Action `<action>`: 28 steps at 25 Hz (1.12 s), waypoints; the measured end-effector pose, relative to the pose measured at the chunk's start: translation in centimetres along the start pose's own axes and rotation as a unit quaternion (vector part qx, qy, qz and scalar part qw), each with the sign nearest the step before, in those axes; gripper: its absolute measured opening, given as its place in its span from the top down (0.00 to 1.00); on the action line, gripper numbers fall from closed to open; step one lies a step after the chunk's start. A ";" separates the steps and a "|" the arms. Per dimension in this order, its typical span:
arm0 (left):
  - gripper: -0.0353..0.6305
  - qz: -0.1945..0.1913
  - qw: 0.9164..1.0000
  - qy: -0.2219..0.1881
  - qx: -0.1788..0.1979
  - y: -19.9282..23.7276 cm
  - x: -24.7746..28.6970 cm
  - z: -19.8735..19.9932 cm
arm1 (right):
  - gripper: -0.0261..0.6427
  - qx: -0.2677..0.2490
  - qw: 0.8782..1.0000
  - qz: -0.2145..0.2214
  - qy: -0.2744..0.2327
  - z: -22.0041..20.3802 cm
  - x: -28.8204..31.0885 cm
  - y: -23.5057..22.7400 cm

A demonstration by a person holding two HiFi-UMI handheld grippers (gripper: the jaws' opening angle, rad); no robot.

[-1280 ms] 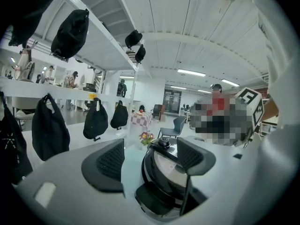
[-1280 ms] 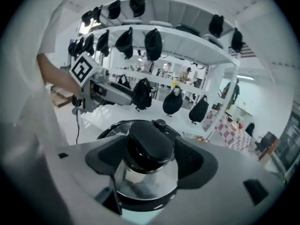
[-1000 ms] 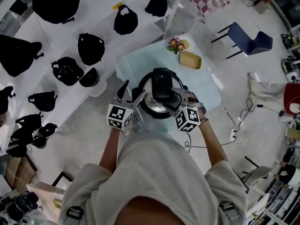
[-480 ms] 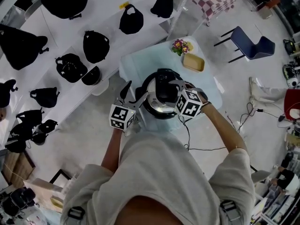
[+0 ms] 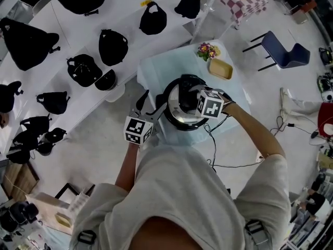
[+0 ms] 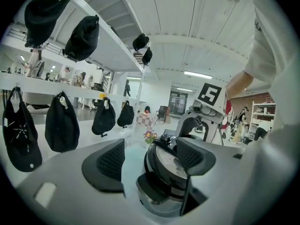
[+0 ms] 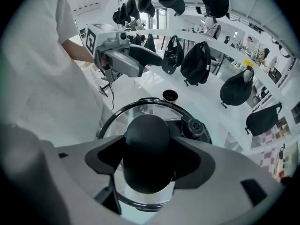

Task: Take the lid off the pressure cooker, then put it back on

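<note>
Right now my right claw (image 7: 148, 159) is clenched on the knob (image 7: 146, 137) of the lid (image 7: 123, 120), which sits on the pressure cooker (image 5: 176, 117) at mid-frame on the desk (image 5: 156, 69), my left claw (image 6: 151, 159) released beside it; I judge removal is starting, needing a steady twist and lift.

Bright, even white light from ceiling strips; shadows are soft. Both gripper views bend strongly at dark round edges, near parts blurred
</note>
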State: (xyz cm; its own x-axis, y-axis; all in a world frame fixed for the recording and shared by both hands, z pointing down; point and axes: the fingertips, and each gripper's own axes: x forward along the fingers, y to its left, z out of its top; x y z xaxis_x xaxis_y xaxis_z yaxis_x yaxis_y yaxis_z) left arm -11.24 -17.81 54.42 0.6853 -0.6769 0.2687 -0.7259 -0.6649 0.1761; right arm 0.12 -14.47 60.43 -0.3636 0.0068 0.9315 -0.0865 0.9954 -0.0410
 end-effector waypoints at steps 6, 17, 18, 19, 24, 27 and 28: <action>0.45 0.008 1.000 0.001 -0.006 0.3 -0.2 -0.2 | 0.50 0.003 1.000 0.027 0.005 0.1 0.2 -0.1; 0.45 0.008 1.000 0.006 -0.004 0.3 0.2 -0.4 | 0.56 -0.003 1.000 0.031 0.002 0.1 0.1 -0.1; 0.45 0.008 1.000 0.006 -0.004 0.3 0.2 -0.3 | 0.56 -0.002 1.000 0.030 0.002 0.1 0.2 0.0; 0.45 0.008 1.000 0.006 -0.004 0.3 0.2 -0.3 | 0.56 -0.001 1.000 0.029 0.001 0.1 0.2 0.0; 0.45 0.003 1.000 0.006 -0.003 0.1 0.4 -0.3 | 0.56 0.012 1.000 0.023 0.009 0.1 0.3 -0.1; 0.45 -0.004 1.000 0.006 0.000 -0.1 0.7 -0.1 | 0.56 0.025 0.999 0.020 0.016 0.2 0.3 -0.1; 0.45 -0.007 1.000 0.006 0.002 -0.2 0.9 0.1 | 0.56 0.030 0.999 0.019 0.017 0.2 0.2 -0.1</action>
State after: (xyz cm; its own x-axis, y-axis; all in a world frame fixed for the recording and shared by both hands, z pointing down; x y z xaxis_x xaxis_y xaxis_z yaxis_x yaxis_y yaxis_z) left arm -10.52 -18.31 54.56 0.6940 -0.6645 0.2771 -0.7165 -0.6750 0.1759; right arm -0.17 -14.61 60.57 -0.3355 0.0494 0.9407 -0.1285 0.9869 -0.0977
